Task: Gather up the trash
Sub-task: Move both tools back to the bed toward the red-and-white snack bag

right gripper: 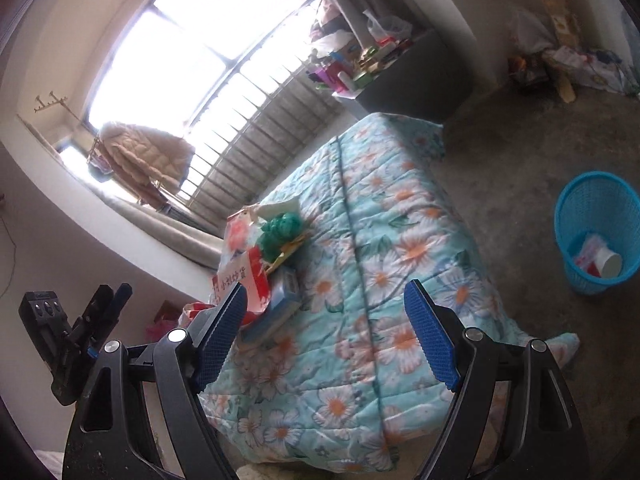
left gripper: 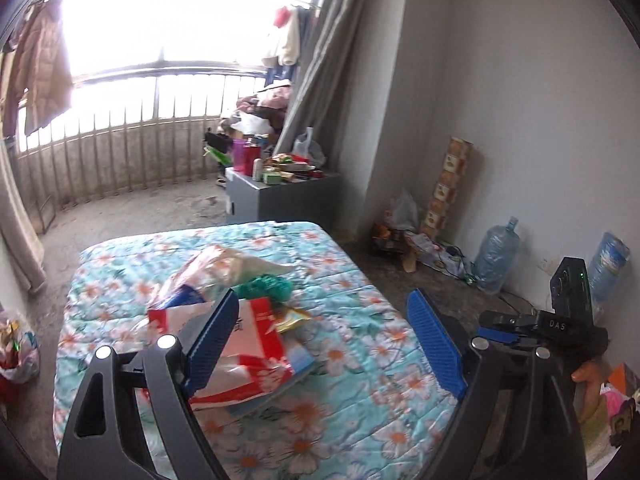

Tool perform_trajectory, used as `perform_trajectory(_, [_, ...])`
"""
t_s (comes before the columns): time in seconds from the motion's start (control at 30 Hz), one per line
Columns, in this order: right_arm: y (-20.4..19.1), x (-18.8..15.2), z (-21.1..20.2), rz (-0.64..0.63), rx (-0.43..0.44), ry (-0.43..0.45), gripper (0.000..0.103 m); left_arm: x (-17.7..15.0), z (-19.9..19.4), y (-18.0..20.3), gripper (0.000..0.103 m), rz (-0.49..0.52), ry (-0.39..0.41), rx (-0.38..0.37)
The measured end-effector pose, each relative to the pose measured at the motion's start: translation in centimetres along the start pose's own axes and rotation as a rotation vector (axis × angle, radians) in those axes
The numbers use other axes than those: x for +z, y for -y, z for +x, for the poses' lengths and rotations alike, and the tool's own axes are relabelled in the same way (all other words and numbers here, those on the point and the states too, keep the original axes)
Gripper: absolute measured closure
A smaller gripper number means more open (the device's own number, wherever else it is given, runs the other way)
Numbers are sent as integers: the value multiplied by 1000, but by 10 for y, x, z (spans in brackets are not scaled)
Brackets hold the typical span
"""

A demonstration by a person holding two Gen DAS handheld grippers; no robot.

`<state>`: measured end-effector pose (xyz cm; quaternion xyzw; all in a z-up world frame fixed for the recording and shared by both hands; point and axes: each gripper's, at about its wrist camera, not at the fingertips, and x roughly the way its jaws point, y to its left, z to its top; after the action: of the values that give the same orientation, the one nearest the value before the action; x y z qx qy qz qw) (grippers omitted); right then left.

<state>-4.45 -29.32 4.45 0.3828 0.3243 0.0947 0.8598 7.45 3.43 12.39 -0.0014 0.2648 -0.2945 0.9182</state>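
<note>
We see a pile of trash (left gripper: 236, 320) on the flowery bed cover (left gripper: 360, 360). It has a red and white plastic bag (right gripper: 240, 276), a scrunched green bag (right gripper: 280, 232), a yellow wrapper (left gripper: 294, 318) and a flat blue box (right gripper: 280, 296). A blue bin (right gripper: 596, 232) stands on the floor beside the bed, with a white cup (right gripper: 610, 262) inside. Our left gripper (left gripper: 324, 340) and right gripper (right gripper: 332, 332) hang above the bed, both wide apart and holding nothing.

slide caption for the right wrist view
Open right tool above floral bedspread; trash pile left, blue basket on floor.
</note>
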Motion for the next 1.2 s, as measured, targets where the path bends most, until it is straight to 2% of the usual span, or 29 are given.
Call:
perform_trajectory(0.43, [-54,-6,64,-62,77,-145,26,-29,-41,-77,19,-128,42,123])
perform_trajectory(0.73, [-84,-14,116,-73,117,-264,26,-56,-56,-112,19,-199,56,157])
perform_trajectory(0.83, [-109,-20,124,-216,85,-243,26,-66,-58,-124,19,-220,46,179])
perform_trajectory(0.93, [-140,-29,129,-445,44,-201,26,-73,-62,-139,19,-258,40,202])
perform_trajectory(1.2, [-190,-56,154,-822,119,-225,21,-85,-70,-170,19,-348,51,232])
